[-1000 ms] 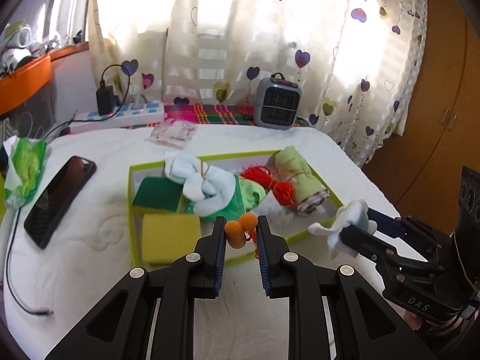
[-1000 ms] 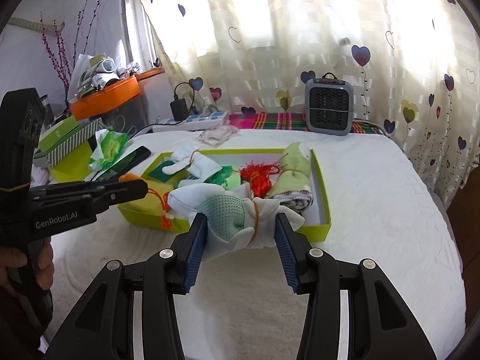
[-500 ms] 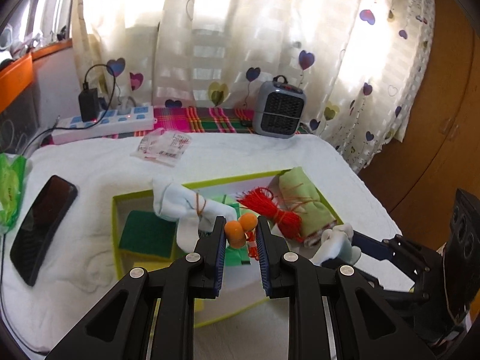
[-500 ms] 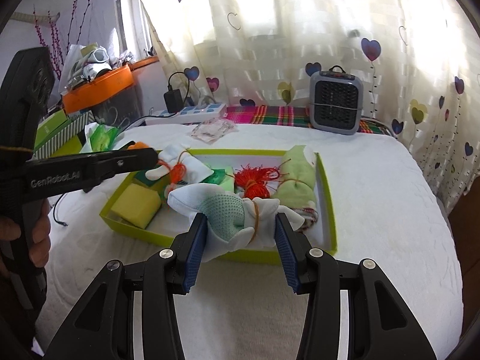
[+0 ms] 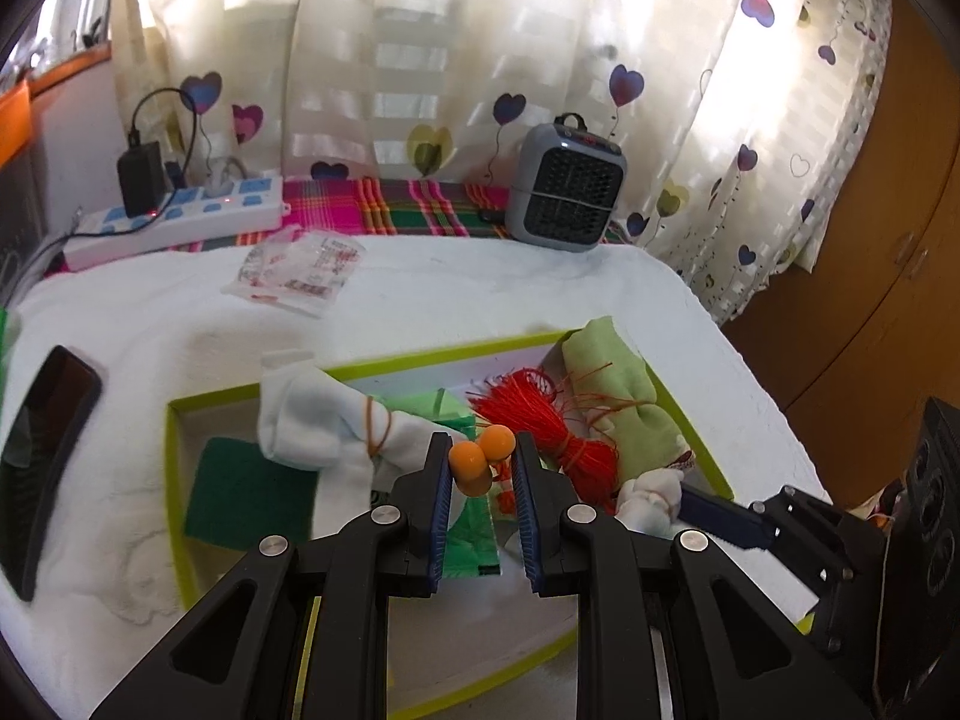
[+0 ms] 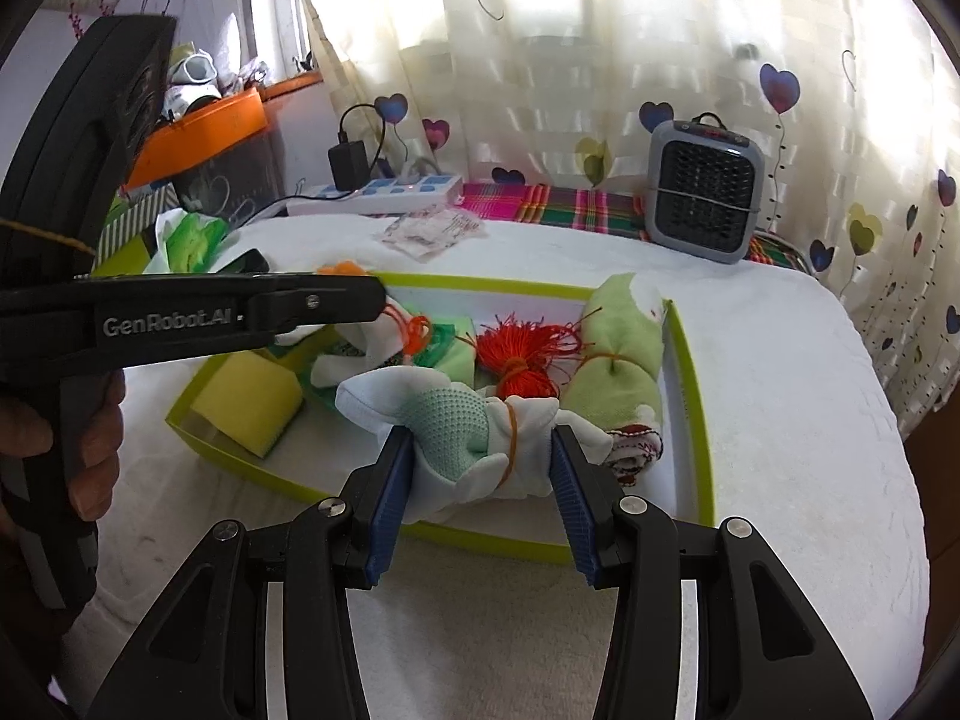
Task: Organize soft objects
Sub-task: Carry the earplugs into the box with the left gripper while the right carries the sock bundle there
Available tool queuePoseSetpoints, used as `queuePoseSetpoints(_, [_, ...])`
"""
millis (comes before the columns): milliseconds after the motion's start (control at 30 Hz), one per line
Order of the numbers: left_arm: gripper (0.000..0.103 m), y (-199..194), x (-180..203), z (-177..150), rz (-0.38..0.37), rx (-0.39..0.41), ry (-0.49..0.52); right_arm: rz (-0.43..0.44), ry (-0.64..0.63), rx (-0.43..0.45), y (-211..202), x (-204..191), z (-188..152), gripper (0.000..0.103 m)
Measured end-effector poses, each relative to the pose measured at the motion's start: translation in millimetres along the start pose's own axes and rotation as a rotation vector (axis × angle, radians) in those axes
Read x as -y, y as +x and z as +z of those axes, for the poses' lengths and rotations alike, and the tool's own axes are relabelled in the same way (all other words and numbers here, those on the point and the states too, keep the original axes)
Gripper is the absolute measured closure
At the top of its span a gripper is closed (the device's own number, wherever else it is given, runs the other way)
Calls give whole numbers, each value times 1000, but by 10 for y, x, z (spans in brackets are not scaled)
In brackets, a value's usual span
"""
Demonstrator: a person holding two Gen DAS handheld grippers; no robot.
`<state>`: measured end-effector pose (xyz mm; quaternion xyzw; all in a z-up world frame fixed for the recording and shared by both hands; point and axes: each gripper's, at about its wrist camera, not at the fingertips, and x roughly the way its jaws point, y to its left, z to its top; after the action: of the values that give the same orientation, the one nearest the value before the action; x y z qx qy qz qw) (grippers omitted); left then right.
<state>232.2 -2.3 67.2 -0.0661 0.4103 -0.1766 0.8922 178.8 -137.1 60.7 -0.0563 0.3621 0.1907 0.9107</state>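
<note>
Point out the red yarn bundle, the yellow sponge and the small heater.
red yarn bundle (image 6: 521, 354), right wrist view, on its tied middle.
yellow sponge (image 6: 246, 399), right wrist view, top face.
heater (image 5: 567, 186), left wrist view, front grille.

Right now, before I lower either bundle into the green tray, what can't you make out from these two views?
- Left wrist: the tray's near rim and floor sit behind the left tongs.
- Left wrist: the small orange pom-pom cluster; its trailing cord is hidden by the pads.
- Right wrist: the rolled white-and-mint sock bundle in the right tongs covers the tray floor beneath.
- Right wrist: the yellow sponge block; the spot beneath is unseen.
</note>
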Motion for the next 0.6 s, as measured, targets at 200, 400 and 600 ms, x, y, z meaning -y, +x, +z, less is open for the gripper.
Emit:
queuePoseSetpoints(200, [84,90,57,1,21,-12,24,-13,-51,3,24,-99,-19,54])
queuePoseSetpoints(400, [84,137,34,6,23,-25,15,7,-68,14,36,-127,-43,53])
queuePoseSetpoints(600, [73,131,35,0,20,-23,7,40,-61,23,41,-135,-54,52])
